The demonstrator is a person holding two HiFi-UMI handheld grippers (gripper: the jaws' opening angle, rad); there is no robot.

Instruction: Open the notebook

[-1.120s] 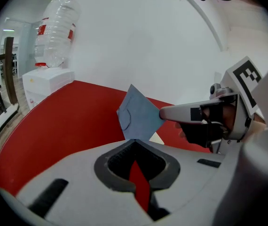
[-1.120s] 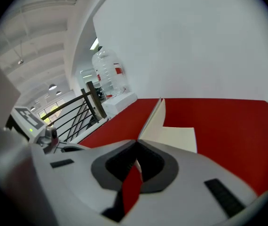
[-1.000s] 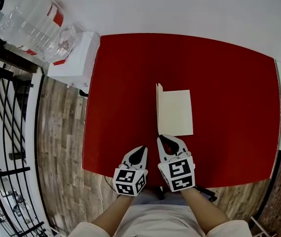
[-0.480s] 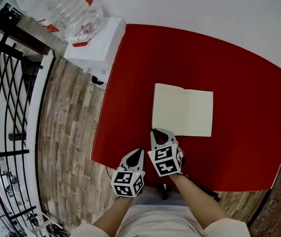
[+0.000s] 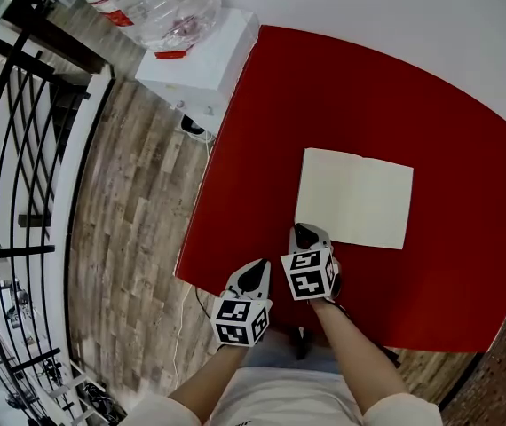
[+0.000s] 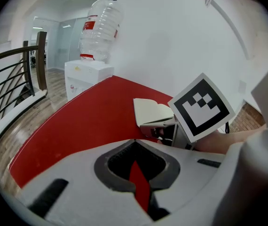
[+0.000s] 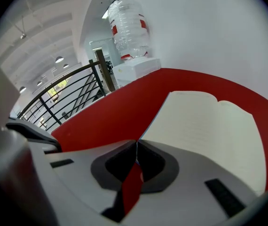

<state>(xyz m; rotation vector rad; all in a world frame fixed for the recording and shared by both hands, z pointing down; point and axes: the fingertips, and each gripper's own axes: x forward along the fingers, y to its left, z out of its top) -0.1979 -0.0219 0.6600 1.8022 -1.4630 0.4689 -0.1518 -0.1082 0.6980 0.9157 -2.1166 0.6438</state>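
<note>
Though open — notebook (image 5: 354, 198) beside right gripper (image 5: 303, 232)

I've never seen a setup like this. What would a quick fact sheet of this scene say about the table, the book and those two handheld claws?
surface: red table
book: notebook, lying open and flat, cream pages up
left: left gripper, jaws together, nothing between them, by the table's near edge
right: right gripper, jaws together, tip at the notebook's near left corner; contact unclear
background: water bottle on a white dispenser
</note>
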